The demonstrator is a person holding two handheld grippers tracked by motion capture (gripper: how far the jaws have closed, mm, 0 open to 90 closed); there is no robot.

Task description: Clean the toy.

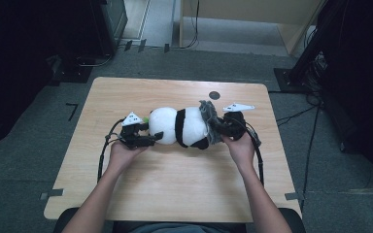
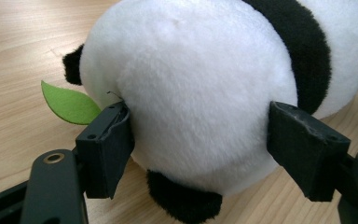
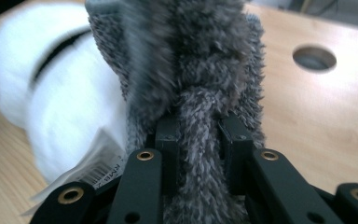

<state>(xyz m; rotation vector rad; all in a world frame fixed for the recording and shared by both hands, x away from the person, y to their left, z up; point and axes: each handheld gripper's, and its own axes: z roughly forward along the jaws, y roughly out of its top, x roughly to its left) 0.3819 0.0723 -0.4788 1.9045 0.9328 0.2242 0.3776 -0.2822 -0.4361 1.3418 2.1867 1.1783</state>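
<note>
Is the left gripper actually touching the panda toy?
Touching. In the left gripper view, both pads of the left gripper press into the panda toy's white fur.

One plush panda (image 1: 179, 127) lies on the one wooden table (image 1: 175, 184). One grey fuzzy cloth (image 1: 210, 122) sits at the panda's right end, touching it. One green felt leaf (image 2: 70, 103) sticks out at the panda's opposite end, and one white label (image 3: 91, 170) with a barcode hangs from the panda beside the cloth. There are two claws: the left claw (image 1: 151, 138) at the panda's leaf end and the right claw (image 1: 219, 127) at its cloth end. One round hole (image 1: 214, 95) shows in the table beyond the panda.
</note>
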